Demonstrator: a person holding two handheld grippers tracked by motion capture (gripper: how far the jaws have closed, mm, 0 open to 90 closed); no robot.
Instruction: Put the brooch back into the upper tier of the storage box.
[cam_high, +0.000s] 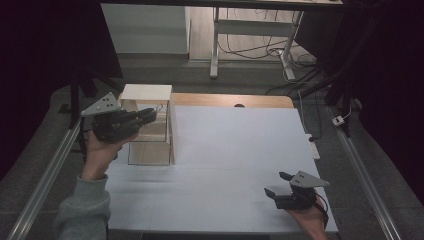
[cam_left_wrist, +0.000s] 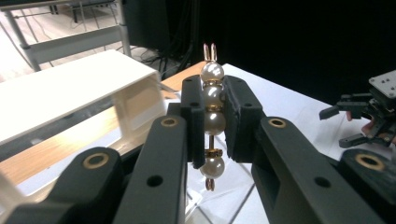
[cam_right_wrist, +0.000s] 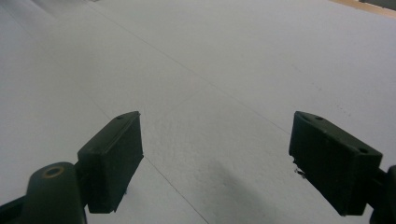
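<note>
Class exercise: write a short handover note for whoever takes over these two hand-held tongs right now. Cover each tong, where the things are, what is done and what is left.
Left tongs: shut on a pearl clip, held upright beside the white stand at the table's far left.
Right tongs: open, nothing between them, low over the white table cover at the near right.
Done: clip picked up.
Left: probably placing the clip on or in the stand; the exact spot cannot be told.

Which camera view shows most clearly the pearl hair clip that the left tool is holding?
The left gripper view: the pearl clip stands upright, clamped between the left tool's black pads, each pearl distinct. In the high view, the left tool is beside the white stand, the clip too small to discern.
</note>
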